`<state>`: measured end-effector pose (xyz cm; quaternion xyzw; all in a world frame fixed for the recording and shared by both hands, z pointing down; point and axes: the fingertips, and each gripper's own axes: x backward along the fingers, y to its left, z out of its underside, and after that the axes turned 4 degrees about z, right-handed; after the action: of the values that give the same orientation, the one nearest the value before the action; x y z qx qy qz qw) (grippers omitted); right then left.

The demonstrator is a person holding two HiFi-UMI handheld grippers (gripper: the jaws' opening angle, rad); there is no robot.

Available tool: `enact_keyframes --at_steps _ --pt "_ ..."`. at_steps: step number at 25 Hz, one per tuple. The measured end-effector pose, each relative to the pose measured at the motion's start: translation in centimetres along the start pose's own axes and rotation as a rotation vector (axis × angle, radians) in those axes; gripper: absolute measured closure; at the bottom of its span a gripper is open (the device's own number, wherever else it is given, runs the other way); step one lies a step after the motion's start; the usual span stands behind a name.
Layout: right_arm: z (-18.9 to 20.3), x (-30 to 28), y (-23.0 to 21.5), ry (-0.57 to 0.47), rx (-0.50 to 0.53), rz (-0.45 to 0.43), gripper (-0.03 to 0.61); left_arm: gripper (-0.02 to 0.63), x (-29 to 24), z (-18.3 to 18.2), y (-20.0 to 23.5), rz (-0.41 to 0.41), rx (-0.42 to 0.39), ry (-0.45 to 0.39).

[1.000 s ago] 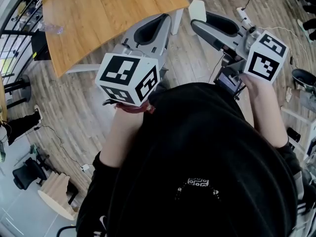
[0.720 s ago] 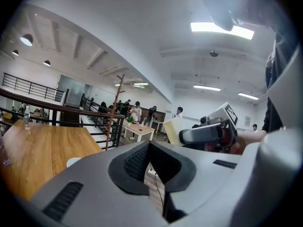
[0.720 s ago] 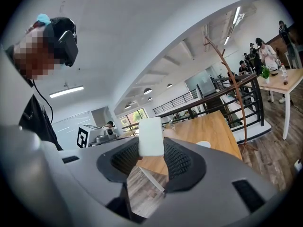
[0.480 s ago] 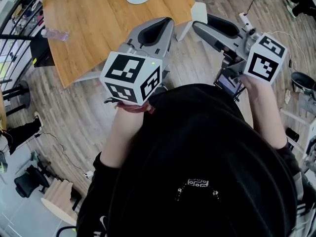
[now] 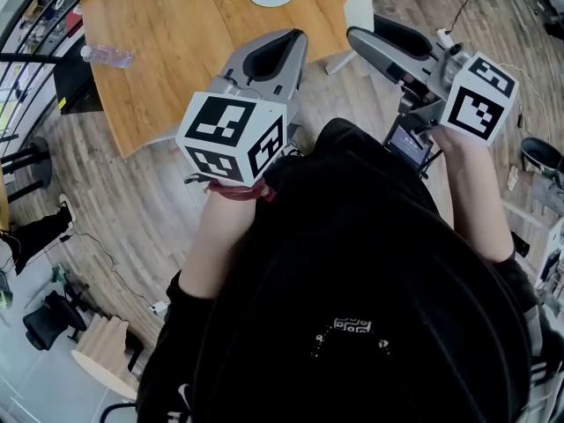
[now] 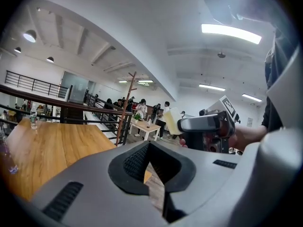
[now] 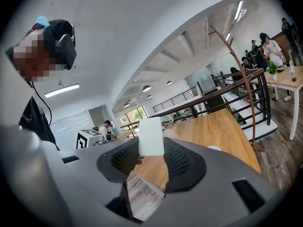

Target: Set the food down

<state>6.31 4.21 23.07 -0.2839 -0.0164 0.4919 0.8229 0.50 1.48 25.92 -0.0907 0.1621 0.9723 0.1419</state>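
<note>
Wooden bench [image 5: 167, 60] lies ahead of both claws, the right claw [image 7: 151, 149] grasping a white food block [image 7: 151, 135], the left claw [image 6: 149, 146] clenched empty.

A large wooden table [image 5: 176, 69] stands on a floor of grey-brown planks [image 5: 115, 210]. A clear plastic bottle [image 5: 107, 55] lies on its side near the table's left edge. A black metal railing [image 7: 222, 90] runs behind the table. On the floor at lower left there are a black office chair [image 5: 42, 317] and a thin cable [image 5: 97, 254]. Far behind, several people [image 6: 142, 109] stand around a small pale table [image 6: 144, 126]. Long ceiling lights [image 6: 231, 33] are on.
</note>
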Motion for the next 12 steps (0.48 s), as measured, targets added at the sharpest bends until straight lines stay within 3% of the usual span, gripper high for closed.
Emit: enact_keyframes --at_steps 12 --pt "-2.7 -5.1 -3.6 0.061 0.029 -0.090 0.407 0.617 -3.3 -1.6 5.1 -0.056 -0.006 0.000"
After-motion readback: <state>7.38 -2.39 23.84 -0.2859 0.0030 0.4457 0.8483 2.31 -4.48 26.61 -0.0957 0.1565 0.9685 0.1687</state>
